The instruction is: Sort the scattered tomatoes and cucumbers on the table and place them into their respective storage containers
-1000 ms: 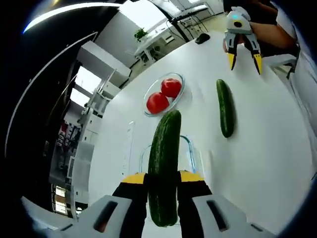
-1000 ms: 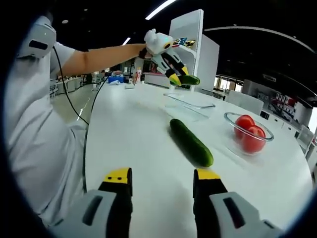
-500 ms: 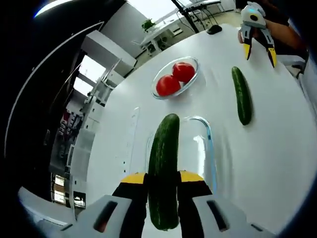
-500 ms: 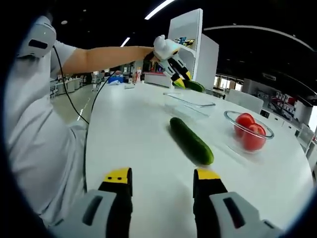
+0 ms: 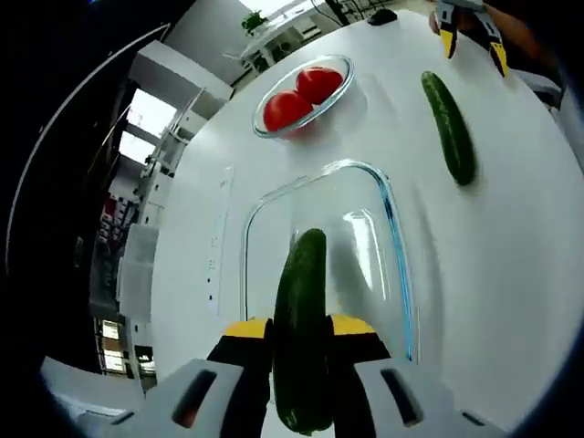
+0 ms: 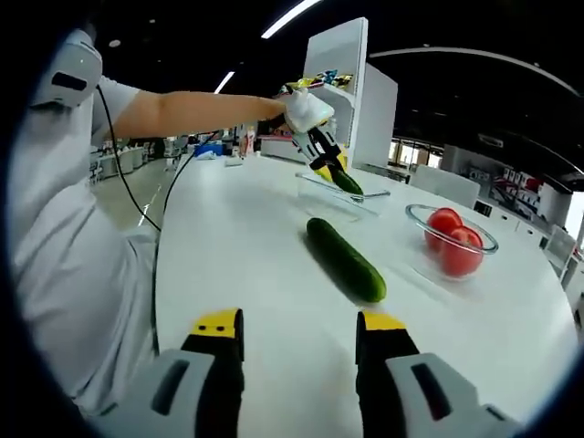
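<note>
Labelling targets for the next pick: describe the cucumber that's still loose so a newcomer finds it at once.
On the white table, between the clear rectangular glass dish and the round glass bowl of red tomatoes, a long dark green cucumber lies flat on the bare tabletop. Unlike the other cucumber, nothing grips it.

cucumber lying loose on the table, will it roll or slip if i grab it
The loose cucumber is round and smooth, so it may roll if nudged sideways. It looks stiff: its twin, the held cucumber, stays straight in the left gripper. Glossy skin could slip.
</note>
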Tool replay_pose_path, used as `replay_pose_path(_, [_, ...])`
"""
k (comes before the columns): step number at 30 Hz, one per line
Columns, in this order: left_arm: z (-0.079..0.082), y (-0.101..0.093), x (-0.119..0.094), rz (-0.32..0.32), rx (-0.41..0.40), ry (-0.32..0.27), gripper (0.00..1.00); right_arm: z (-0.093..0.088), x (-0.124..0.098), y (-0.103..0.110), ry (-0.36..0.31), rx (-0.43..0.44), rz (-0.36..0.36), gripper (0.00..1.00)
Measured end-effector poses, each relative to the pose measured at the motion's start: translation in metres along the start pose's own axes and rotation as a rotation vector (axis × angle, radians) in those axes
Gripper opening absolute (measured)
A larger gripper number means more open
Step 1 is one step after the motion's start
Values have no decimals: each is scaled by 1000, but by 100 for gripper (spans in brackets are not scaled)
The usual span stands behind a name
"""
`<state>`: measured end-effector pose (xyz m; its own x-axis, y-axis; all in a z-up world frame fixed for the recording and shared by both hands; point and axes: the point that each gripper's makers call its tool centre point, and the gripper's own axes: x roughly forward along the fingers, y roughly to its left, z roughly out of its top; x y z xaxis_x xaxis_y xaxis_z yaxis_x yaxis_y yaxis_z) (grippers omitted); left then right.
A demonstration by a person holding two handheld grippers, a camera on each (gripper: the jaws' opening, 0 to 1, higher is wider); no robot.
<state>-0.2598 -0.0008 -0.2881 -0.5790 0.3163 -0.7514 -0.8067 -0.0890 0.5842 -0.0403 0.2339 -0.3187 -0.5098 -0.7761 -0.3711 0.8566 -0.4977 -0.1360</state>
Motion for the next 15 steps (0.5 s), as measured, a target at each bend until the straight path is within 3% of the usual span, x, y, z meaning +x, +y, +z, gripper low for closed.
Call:
replay_pose_path(7, [4, 1, 4, 5, -16, -7, 22, -5, 3, 4, 7, 2, 12, 48])
replay_pose_path(10, [7, -6, 8, -10, 13, 4, 23, -7, 2, 3, 4, 11, 5, 48])
replay_pose_path(11, [5, -3, 10, 7, 65, 21, 23, -7, 1, 3, 6, 10, 4, 48])
replay_pose_path(15, [2, -6, 11, 0, 59, 24, 23, -9, 0, 5, 8, 11, 5, 48])
